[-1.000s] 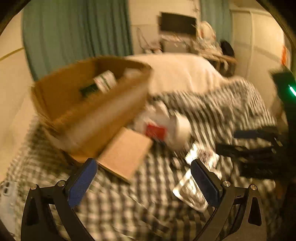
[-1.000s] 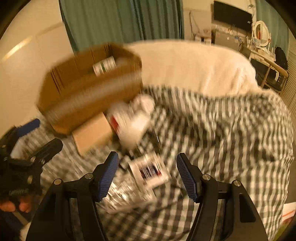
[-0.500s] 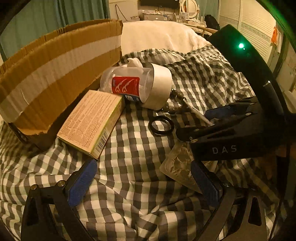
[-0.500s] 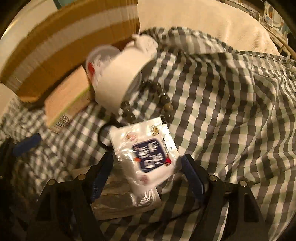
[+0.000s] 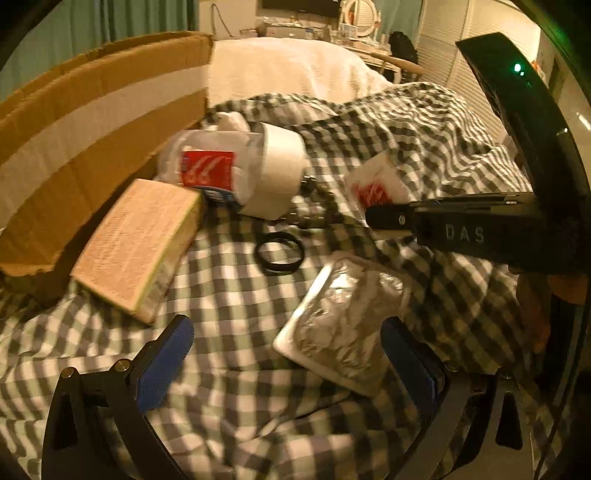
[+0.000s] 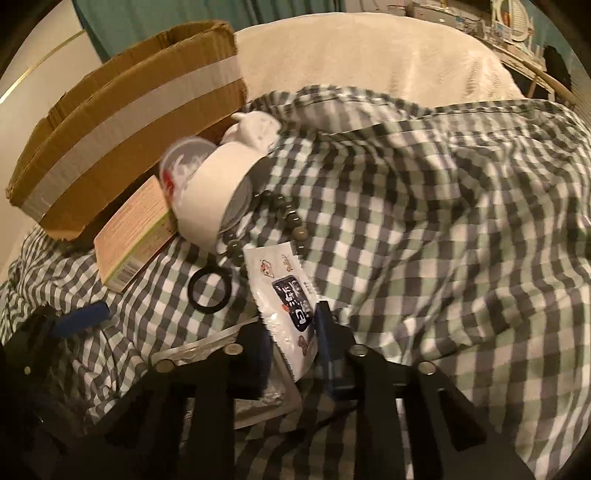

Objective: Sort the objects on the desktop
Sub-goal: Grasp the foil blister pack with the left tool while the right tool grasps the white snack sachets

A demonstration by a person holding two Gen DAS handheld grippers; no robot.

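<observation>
Fingers, right: closing on the white snack packet; the blue pads flank its lower end, so the packet sits between them.
Fingers, left: spread wide, nothing between them; blue pads low over the checked bedspread.
Right gripper pose: angled steeply down at the bed; in the left view its black body comes in from the right.
Left gripper pose: angled down, the foil pack lying just inside its right finger.
Packet axis: long axis runs up and away from the right fingers, slightly leftward, printed face up.
Neighbours: black ring left of packet; bead string at its far end; white jar on its side; flat carton against the cardboard box.
Surface: rumpled bed, cream blanket beyond.
Room: green curtain, dim warm light.
</observation>
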